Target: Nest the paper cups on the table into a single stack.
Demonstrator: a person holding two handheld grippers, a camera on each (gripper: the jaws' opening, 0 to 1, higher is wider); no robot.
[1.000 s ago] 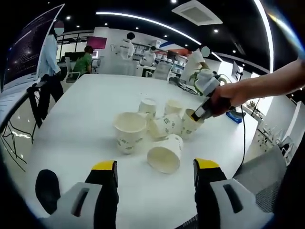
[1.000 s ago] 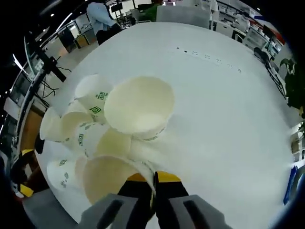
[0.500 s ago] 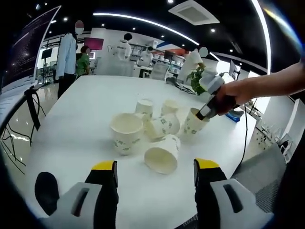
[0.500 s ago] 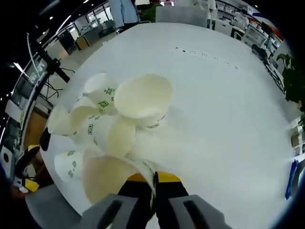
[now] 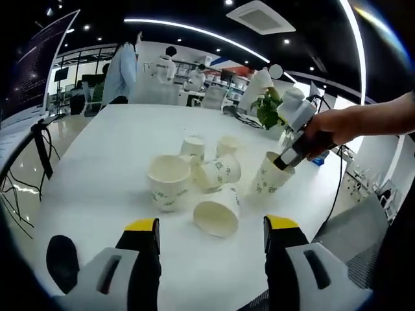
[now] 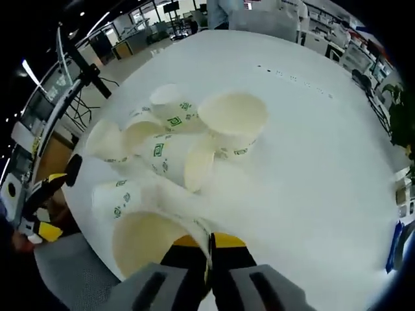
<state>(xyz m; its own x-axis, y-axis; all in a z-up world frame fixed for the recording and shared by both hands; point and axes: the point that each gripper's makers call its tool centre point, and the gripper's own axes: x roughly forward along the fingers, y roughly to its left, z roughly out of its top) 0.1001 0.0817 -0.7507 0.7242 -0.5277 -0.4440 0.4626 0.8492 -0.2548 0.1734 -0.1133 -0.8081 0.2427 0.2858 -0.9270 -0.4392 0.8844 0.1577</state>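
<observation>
Several white paper cups with green marks sit clustered on the white table (image 5: 91, 149). One cup (image 5: 167, 181) stands upright, another (image 5: 217, 210) lies on its side nearest me, and a third (image 5: 219, 172) lies behind it. My left gripper (image 5: 211, 227) is open and holds nothing, a short way in front of the cluster. My right gripper (image 6: 209, 249) is shut on the rim of a cup (image 6: 146, 243), held just off the cluster's edge. In the left gripper view that held cup (image 5: 268, 175) hangs tilted at the right under the right gripper (image 5: 285, 159). A wide upright cup (image 6: 233, 120) stands beyond the lying ones (image 6: 181, 162).
The round table (image 6: 311, 149) has bare white surface past and to the right of the cups. A potted plant (image 5: 267, 110) and chairs stand at the far edge. People stand in the room behind. The left gripper's yellow tips (image 6: 48, 230) show at the table's left edge.
The right gripper has carried its cup up and away from the cluster, rightward in the left gripper view. A person in the background has walked to the right. The left gripper stays open.
</observation>
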